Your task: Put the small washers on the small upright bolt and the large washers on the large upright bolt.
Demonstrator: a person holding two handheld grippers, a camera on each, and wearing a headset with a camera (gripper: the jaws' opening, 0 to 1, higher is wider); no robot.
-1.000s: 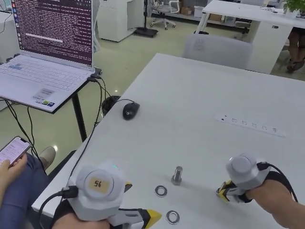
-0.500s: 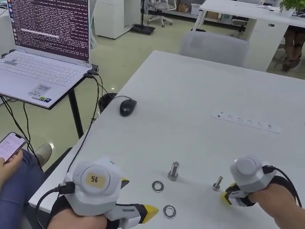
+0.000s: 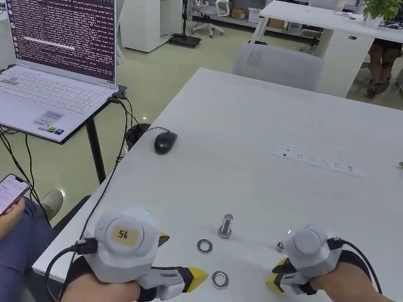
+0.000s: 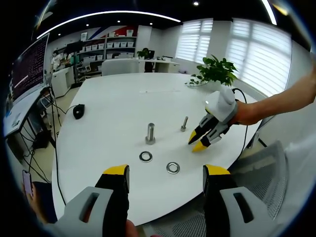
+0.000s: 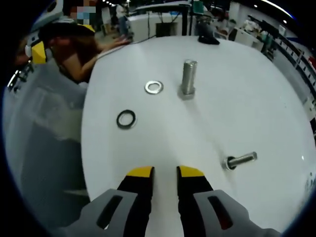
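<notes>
Left fingers (image 4: 117, 174) splayed wide, right fingers (image 5: 140, 174) narrowly apart; two silver washers (image 5: 154, 87) lie flat.

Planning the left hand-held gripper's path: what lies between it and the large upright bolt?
Left gripper view: two washers lie flat on the table between the left hand-held gripper and the large upright bolt; the rest is bare.

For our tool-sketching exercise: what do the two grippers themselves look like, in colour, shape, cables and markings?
Both have rounded pale grey bodies and black jaws tipped yellow. The left gripper bears a round yellow label reading 56 and a black cable plugged into its side. The right gripper has a plain domed top and its own black cable.
</notes>
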